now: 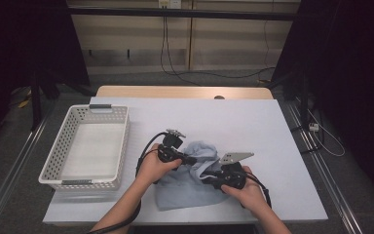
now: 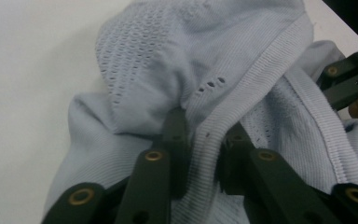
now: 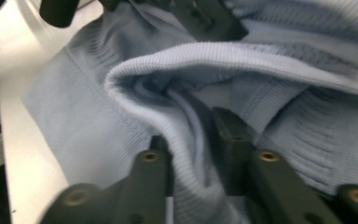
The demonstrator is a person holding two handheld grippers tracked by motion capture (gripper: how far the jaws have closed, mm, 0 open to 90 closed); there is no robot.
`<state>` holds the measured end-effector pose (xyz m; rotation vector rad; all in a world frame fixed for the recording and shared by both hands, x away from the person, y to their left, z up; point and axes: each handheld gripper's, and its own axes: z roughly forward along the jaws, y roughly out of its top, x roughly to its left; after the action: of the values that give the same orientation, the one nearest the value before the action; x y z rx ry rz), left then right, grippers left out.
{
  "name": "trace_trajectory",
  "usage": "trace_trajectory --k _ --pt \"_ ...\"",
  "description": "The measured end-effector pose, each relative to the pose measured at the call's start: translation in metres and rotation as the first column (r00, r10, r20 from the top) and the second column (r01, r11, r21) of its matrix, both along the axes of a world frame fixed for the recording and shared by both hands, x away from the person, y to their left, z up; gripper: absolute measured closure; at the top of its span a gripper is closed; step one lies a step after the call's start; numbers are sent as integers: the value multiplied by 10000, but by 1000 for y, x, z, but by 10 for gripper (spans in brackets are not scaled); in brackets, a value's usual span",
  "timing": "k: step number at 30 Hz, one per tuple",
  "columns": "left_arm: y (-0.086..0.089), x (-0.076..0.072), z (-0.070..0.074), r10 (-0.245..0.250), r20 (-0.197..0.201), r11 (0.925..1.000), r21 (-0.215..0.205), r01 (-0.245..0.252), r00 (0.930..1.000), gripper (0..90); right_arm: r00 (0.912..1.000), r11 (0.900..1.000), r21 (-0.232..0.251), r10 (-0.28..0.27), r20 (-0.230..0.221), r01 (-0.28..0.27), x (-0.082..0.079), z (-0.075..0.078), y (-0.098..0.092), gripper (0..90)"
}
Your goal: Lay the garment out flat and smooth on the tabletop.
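A light blue knit garment (image 1: 185,194) lies crumpled on the white table (image 1: 233,117) near its front edge. My left gripper (image 1: 188,160) reaches into its upper left part; in the left gripper view the gripper (image 2: 205,149) is shut on the garment's (image 2: 168,56) ribbed band. From the right, my right gripper (image 1: 209,178) meets the cloth. In the right gripper view that gripper (image 3: 193,144) is shut on a raised fold of the garment (image 3: 74,126). The two grippers sit close together, each with the other's black jaws in sight beyond the cloth.
A white perforated basket (image 1: 58,146) stands at the left of the table, with nothing in it. Bare white tabletop stretches behind and to the right of the garment. Black cables trail from both grippers toward the table's front edge.
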<state>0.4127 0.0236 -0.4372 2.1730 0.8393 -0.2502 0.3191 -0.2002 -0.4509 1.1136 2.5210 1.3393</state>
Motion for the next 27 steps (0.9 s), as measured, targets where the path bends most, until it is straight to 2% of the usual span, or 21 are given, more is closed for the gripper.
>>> trace_trajectory --k 1,2,3,7,8,11,14,17,20,22,27 --pt "1 0 -1 1 -145 9999 -126 -3 9999 795 10000 10000 54 25 -47 -25 -1 1 0 681" --pt "2 -1 -2 126 -160 9999 -7 -126 9998 801 10000 10000 50 54 -23 -53 -2 2 -1 650" --pt "3 -1 -3 -10 -221 9999 -121 8 9998 806 10000 9999 81 88 -21 -88 -3 5 -2 614" --pt "3 -3 -4 144 -62 9999 21 -144 9999 816 9998 9994 275 218 -14 -218 -4 16 -9 501" --pt "4 -2 -4 39 -150 9999 -103 -40 9999 817 9998 9995 254 180 1 -180 -5 19 -11 483" --pt "4 -3 -5 126 -93 9999 -73 -127 9999 820 9998 10000 -2 48 193 -47 -7 29 -18 404" --pt "4 -3 -5 4 -56 9999 -121 -5 10000 821 9991 9994 169 -314 270 309 -6 35 -29 389" --pt "3 -4 -4 55 50 10000 38 -55 10000 821 9977 9972 435 -627 249 616 -1 40 -37 371" --pt "3 -3 -4 -67 61 10000 -5 67 10000 821 9964 9967 321 -761 374 749 4 46 -39 364" --pt "3 -4 -4 -2 140 9999 104 1 9999 821 9953 9957 334 -875 407 861 9 50 -40 364" --pt "4 -3 -4 -64 139 10000 75 63 9999 821 9936 9935 463 -1057 397 1038 17 59 -45 382"
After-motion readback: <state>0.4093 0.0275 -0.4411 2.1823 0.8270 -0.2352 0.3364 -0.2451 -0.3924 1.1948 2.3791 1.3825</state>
